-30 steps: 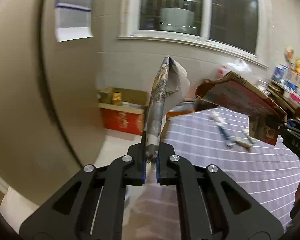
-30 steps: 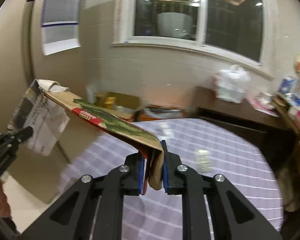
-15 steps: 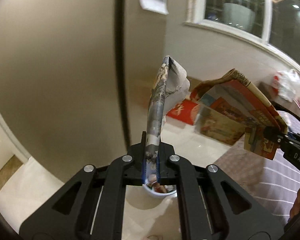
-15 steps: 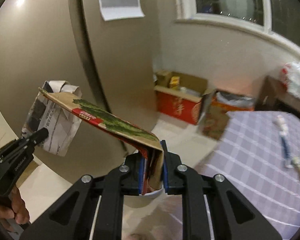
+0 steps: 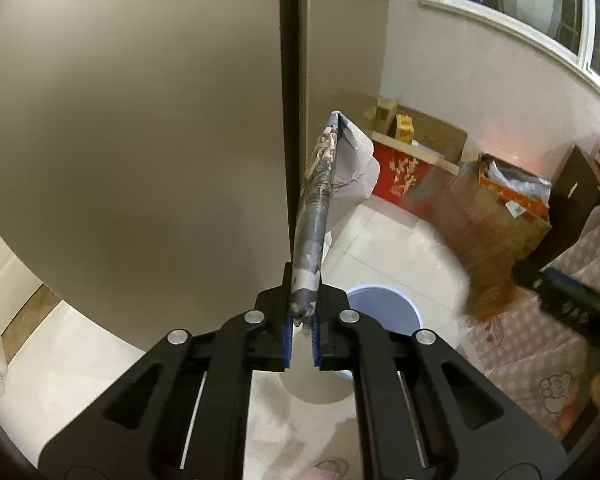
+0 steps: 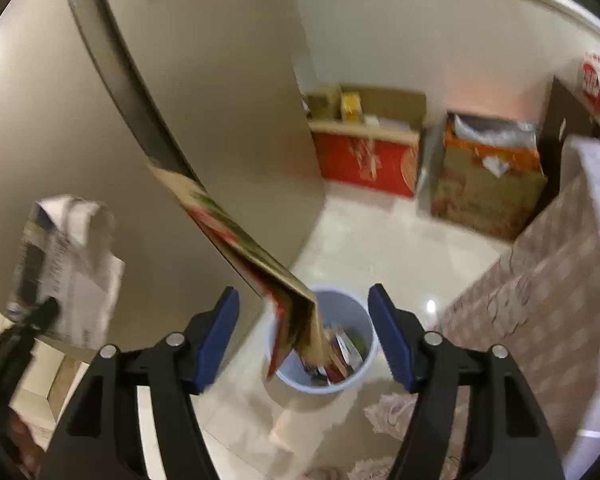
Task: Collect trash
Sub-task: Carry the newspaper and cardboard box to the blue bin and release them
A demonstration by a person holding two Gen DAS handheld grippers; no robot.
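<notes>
Right gripper [image 6: 304, 336] jaws spread wide, nothing clamped; flattened cardboard carton [image 6: 244, 248] sits between them touching neither pad, lower end over the bin mouth, blurred. Left gripper [image 5: 301, 328] pinched narrow on folded newspaper [image 5: 320, 196], which sticks up and away from the jaws; same paper shows at far left of the right wrist view [image 6: 66, 268].

Biggest to smallest:
- Fridge [image 5: 140, 120], beige, fills left half of both views, dark vertical seam between doors.
- Bench [image 6: 560, 264] with patterned cloth hanging over its edge, right side.
- Tiled floor [image 6: 380, 240], pale and glossy.
- Red cardboard box [image 6: 364, 160] against the wall, smaller boxes in it.
- Brown box [image 6: 484, 184] beside it, plastic liner and paper inside.
- Blue bin [image 6: 324, 376] on the floor directly below both grippers, already holding mixed packaging; in the left wrist view only its rim [image 5: 384, 308] shows behind the gripper.
- Pink slipper [image 6: 392, 412] on the floor just right of the bin.
</notes>
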